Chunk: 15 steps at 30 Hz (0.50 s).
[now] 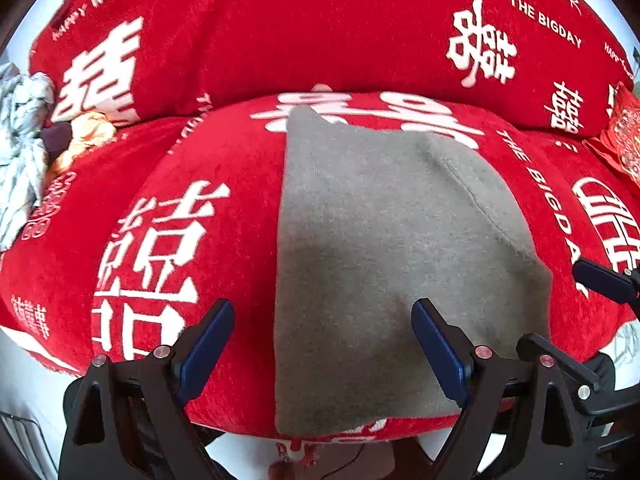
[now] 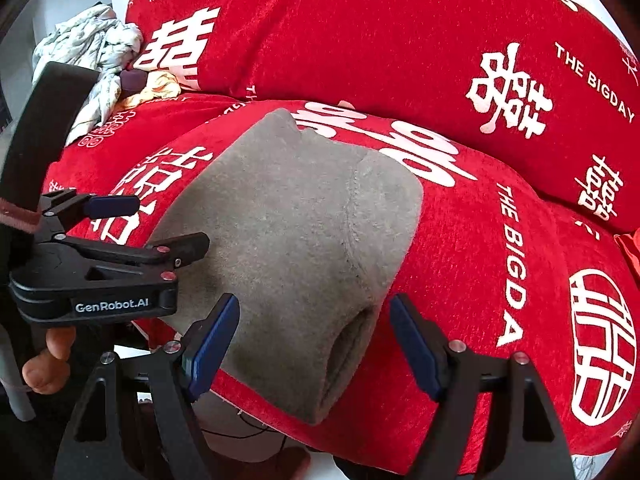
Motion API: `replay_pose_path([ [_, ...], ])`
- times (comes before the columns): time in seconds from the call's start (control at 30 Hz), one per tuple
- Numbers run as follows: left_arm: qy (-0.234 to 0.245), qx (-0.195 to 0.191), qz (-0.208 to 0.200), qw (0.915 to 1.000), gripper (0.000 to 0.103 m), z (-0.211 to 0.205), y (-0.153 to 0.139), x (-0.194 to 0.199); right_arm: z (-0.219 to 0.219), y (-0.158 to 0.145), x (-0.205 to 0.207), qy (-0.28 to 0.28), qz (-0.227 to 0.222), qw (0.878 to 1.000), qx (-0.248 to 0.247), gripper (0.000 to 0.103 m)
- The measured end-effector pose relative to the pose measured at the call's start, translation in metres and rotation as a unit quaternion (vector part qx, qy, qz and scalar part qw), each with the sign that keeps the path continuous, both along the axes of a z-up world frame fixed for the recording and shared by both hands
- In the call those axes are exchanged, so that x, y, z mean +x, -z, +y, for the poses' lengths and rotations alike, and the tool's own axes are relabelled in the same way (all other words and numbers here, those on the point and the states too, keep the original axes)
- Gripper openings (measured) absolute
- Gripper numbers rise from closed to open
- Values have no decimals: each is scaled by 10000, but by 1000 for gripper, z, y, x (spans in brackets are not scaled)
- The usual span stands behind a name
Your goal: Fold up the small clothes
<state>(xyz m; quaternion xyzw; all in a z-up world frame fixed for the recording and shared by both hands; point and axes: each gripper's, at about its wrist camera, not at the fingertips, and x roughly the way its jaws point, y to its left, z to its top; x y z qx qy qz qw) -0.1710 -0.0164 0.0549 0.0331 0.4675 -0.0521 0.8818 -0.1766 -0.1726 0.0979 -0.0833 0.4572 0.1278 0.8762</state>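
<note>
So both my grippers are hanging over the grey garment [image 1: 392, 248] with nothing in them. My left gripper [image 1: 323, 322] has its jaws spread wide, one blue pad over the red cover [image 1: 224, 208] and the other over the grey cloth, neither pressing on it as far as I can see. My right gripper [image 2: 315, 318] is gaping too, straddling the near right corner of the garment where a tube-like opening faces me, pads clear of the fabric. The garment lies folded in the middle of the red seat cushion, its left edge straight, its near edge right at the cushion's front lip. There's plenty of bare red cover on both sides. A heap of crumpled clothes [image 2: 92, 52] sits far left, well apart. My left gripper also shows in the right view, just left of the garment.
</note>
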Motion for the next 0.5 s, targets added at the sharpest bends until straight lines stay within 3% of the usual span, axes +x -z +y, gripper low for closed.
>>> replay_pose_path([
  [0.5, -270, 224, -410, 9985, 90, -4, -6, -3, 3, 7, 5, -13, 65, 10000, -71, 80],
])
